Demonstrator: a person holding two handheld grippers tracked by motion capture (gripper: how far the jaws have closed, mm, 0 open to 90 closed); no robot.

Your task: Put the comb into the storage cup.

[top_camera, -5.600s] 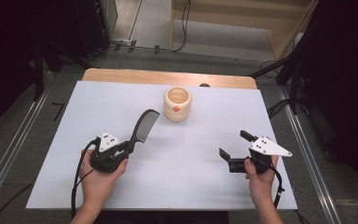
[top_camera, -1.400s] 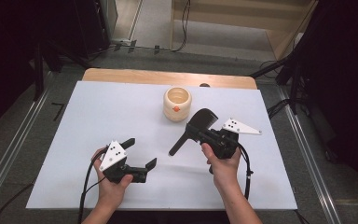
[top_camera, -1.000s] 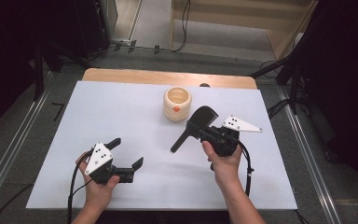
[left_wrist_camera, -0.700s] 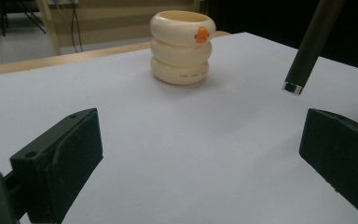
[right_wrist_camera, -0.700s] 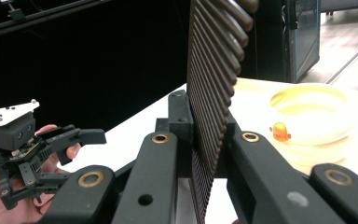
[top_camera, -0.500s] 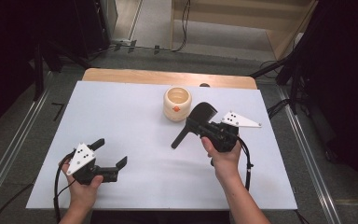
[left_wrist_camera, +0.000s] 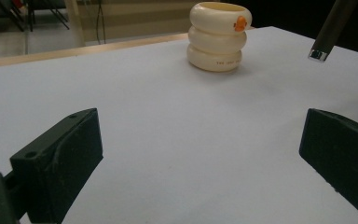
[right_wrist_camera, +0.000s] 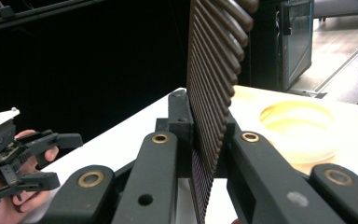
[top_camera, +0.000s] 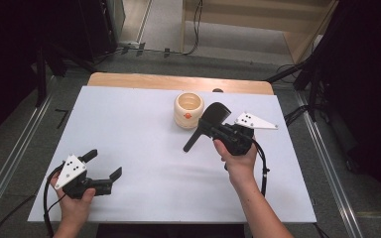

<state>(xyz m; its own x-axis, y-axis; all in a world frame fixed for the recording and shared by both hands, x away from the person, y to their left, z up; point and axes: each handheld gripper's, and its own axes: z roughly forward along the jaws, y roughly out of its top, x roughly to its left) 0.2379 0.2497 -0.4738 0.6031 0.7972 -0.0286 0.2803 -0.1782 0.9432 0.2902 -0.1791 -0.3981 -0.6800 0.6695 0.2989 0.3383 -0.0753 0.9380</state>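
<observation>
A: Hairbrush (top_camera: 209,123) status?

B: left gripper (top_camera: 101,169) sits near the table's (top_camera: 139,124) front-left corner, jaws wide apart, nothing in them. Right gripper (top_camera: 213,130) is clamped on the brush head, handle slanting down-left, just beside the cream ribbed cup (top_camera: 189,110).

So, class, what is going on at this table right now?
A person holds a pair of tongs in each hand over a white table. The right tongs are shut on a dark hairbrush, gripping it at the bristled head, handle pointing down-left, close beside a cream holder. The left tongs are open and empty, near the table's front left.
</observation>
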